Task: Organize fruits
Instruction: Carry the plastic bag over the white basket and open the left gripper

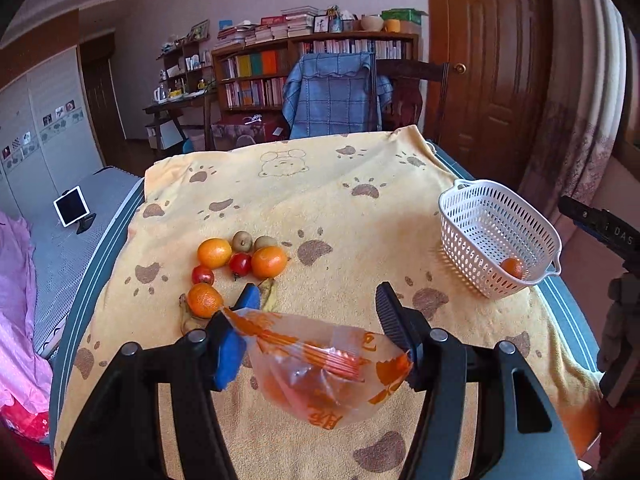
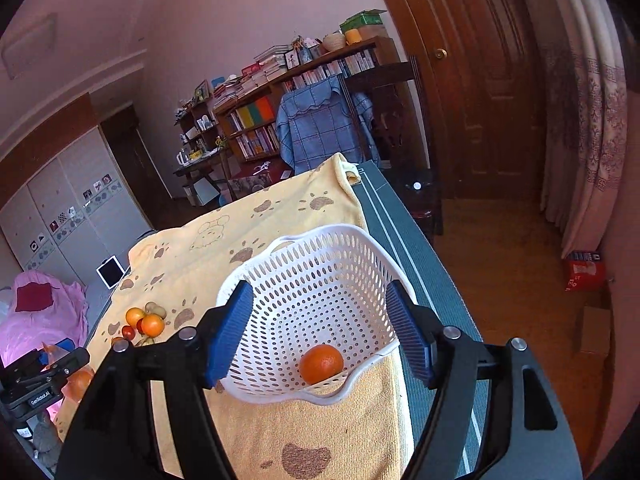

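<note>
A pile of fruit lies on the yellow towel (image 1: 320, 200): oranges (image 1: 214, 253), red tomatoes (image 1: 240, 264), kiwis (image 1: 242, 241) and a banana (image 1: 269, 294). My left gripper (image 1: 316, 300) is open above a printed plastic bag (image 1: 320, 376) with orange fruit inside; the bag lies between its fingers. The white perforated basket (image 1: 496, 236) stands at the right and holds one orange (image 1: 512, 268). My right gripper (image 2: 320, 332) is open and empty, hovering over the basket (image 2: 316, 272) with the orange (image 2: 321, 364) below it.
The towel covers a table with a grey-green edge (image 2: 400, 232). A tablet on a stand (image 1: 72, 208) sits on a bed at the left. A chair with a blue cloth (image 1: 332, 96), bookshelves and a wooden door stand behind the table.
</note>
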A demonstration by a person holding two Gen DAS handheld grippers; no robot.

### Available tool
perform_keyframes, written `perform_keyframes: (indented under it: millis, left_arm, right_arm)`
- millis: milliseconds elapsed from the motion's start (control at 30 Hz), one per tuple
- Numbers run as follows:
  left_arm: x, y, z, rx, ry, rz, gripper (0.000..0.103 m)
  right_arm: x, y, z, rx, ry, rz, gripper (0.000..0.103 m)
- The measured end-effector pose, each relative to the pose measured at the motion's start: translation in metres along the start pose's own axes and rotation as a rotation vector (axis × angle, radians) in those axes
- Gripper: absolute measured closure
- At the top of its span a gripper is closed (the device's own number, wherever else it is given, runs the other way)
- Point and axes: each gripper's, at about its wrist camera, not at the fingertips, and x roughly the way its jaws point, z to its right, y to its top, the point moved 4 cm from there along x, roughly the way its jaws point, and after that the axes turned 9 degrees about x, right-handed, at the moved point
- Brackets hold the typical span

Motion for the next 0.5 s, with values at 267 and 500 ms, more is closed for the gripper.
perform_keyframes:
  millis: [267,500]
  left_arm:
    - [0.014,0.054,0.066,0.097,-0.1,0.052,0.043]
    - [0.039,0.105,0.118,0.108,-0.204,0.076,0.043]
  right_arm:
    - [-0.013,-0.001,0.013,-0.027,-0.001,0.019,0.033]
    - [-0.021,0.001,0.038,0.019,0.003,0.002,0.033]
